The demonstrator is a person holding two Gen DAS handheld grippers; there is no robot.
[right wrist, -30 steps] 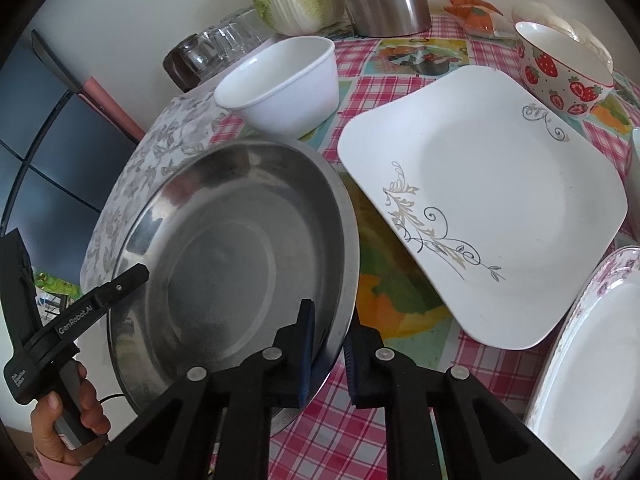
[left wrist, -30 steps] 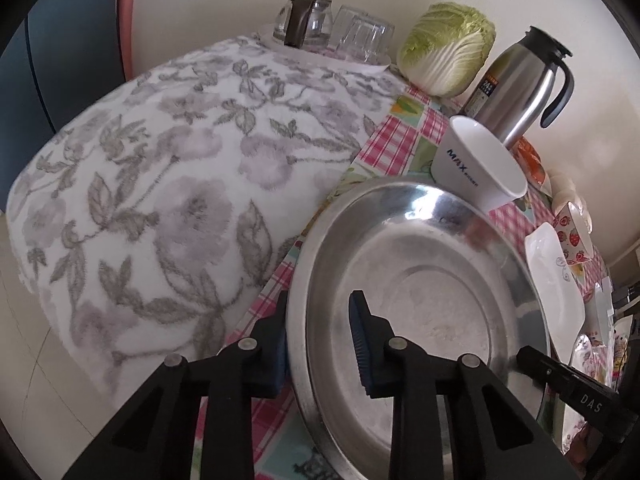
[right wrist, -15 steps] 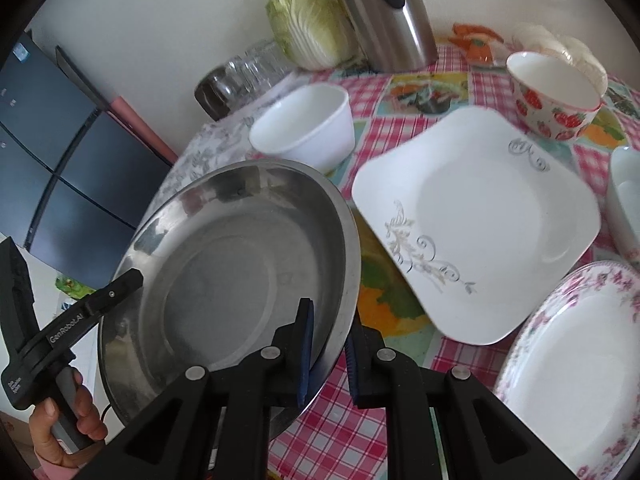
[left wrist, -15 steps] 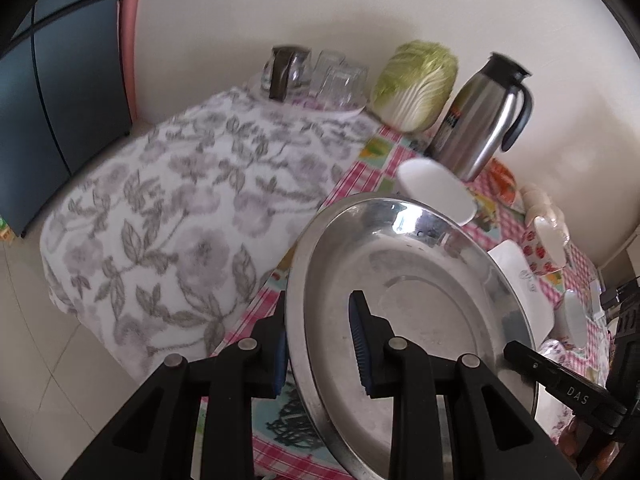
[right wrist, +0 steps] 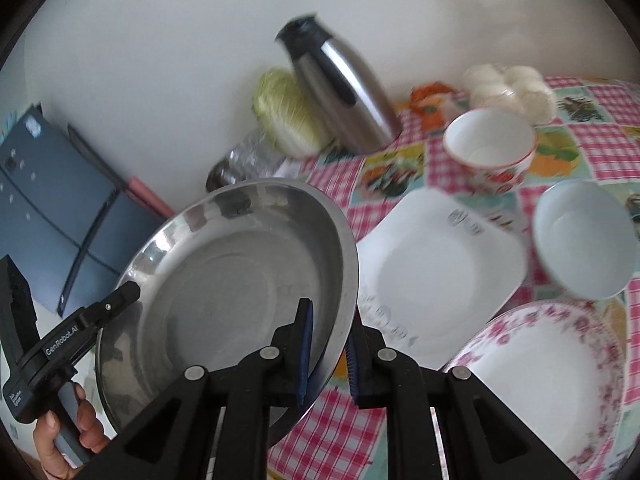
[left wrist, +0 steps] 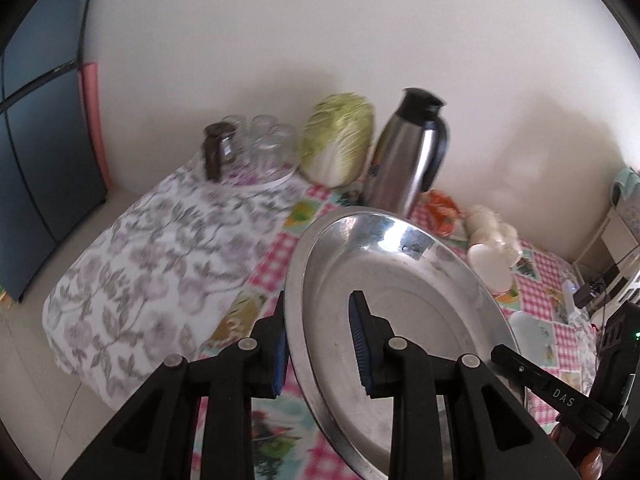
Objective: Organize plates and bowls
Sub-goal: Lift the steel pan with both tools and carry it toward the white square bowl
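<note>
A large steel plate (left wrist: 404,304) (right wrist: 236,276) hangs tilted above the table, held by both grippers. My left gripper (left wrist: 320,344) is shut on its left rim, one pad inside and one outside. My right gripper (right wrist: 326,350) is shut on the opposite rim; it shows as a black bar at the plate's right edge in the left wrist view. On the checked cloth lie a white square plate (right wrist: 436,268), a flowered round plate (right wrist: 552,376), a plain white bowl (right wrist: 584,240) and a strawberry bowl (right wrist: 488,148).
At the back stand a steel thermos jug (left wrist: 408,160) (right wrist: 340,92), a cabbage (left wrist: 340,140) and glass jars (left wrist: 256,144). White round buns (right wrist: 508,88) lie at the far right. A floral cloth (left wrist: 160,248) covers the left. A hand (right wrist: 64,436) holds the left gripper's handle.
Both grippers have lifted the steel plate well up off the table and pulled back. The white bowl that stood beside it now lies hidden behind the plate in both views.
</note>
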